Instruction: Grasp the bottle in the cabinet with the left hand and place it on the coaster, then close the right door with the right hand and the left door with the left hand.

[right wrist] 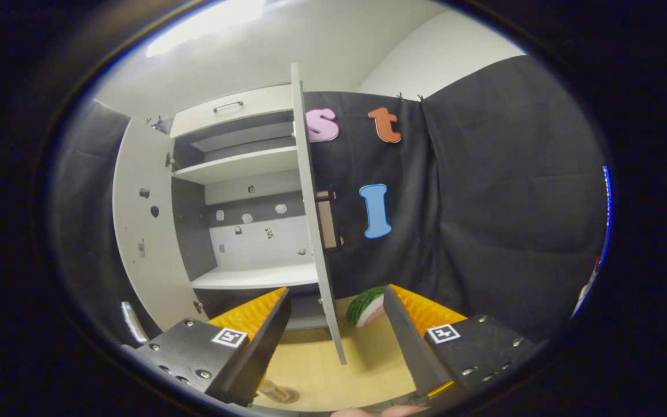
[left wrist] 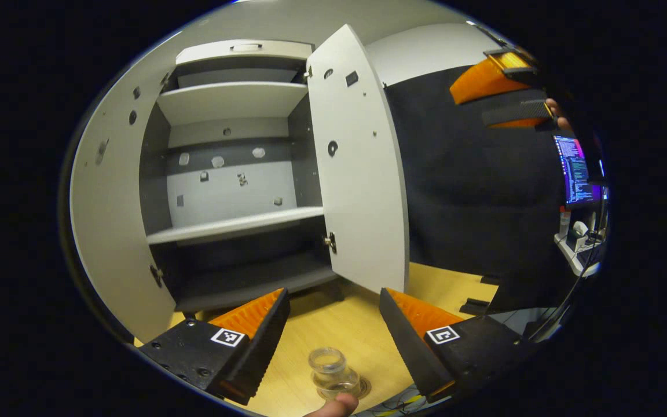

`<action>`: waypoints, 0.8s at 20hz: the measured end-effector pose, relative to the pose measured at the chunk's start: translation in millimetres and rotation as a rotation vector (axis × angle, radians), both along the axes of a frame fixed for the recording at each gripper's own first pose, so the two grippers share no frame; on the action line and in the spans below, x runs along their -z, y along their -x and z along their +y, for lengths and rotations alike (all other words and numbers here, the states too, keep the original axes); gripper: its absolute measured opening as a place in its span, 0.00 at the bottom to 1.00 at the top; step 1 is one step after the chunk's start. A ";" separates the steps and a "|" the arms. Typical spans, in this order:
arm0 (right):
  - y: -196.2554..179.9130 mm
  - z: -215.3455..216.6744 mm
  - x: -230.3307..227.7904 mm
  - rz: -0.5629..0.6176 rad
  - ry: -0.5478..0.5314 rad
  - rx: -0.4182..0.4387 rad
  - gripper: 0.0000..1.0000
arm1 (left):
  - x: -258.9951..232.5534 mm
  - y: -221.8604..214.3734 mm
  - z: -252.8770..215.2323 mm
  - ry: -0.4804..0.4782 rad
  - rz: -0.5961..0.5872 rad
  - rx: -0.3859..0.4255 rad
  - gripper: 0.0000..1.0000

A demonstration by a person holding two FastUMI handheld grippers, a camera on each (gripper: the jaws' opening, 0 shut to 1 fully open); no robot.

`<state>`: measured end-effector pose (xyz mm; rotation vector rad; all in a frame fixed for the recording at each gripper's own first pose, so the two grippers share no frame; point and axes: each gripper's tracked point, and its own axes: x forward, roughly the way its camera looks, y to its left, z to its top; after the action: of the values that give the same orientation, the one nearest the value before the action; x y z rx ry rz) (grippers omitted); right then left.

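The left hand-held gripper is released, fingers spread, and the clear bottle stands upright on the coaster on the wooden surface just below and between its fingertips. Ahead of it the cabinet stands with both doors open, the right door swung outward. The right hand-held gripper is likewise released, with the right door's edge running between its fingers.

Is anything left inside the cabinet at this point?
The cabinet shelves look bare apart from small fittings on its back wall. The bottle stands on the table outside. The left door hides the left edge inside.
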<state>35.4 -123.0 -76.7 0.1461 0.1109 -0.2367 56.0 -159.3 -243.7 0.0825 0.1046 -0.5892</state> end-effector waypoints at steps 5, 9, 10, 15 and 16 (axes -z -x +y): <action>-29.8 -38.8 -26.8 -0.061 0.038 0.033 0.97 | -54.3 -6.8 3.5 0.003 0.011 -0.016 0.98; -60.3 -75.2 -37.9 -0.076 0.063 0.079 0.98 | -90.6 -20.1 31.0 0.056 0.062 -0.080 0.97; -67.4 -84.0 -38.3 -0.075 0.074 0.089 0.97 | -98.0 -24.3 39.9 0.065 0.071 -0.094 0.97; -108.0 -121.5 -29.4 -0.062 0.163 0.110 0.97 | -158.9 -60.3 100.5 0.105 0.013 -0.204 0.98; -114.5 -124.3 -28.5 -0.059 0.169 0.114 0.97 | -169.2 -64.6 112.0 0.116 0.008 -0.220 0.97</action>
<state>149.9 -247.3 -48.1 -0.0090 0.0240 -0.3543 120.6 -47.3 -74.5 -0.0438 0.0853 -0.3747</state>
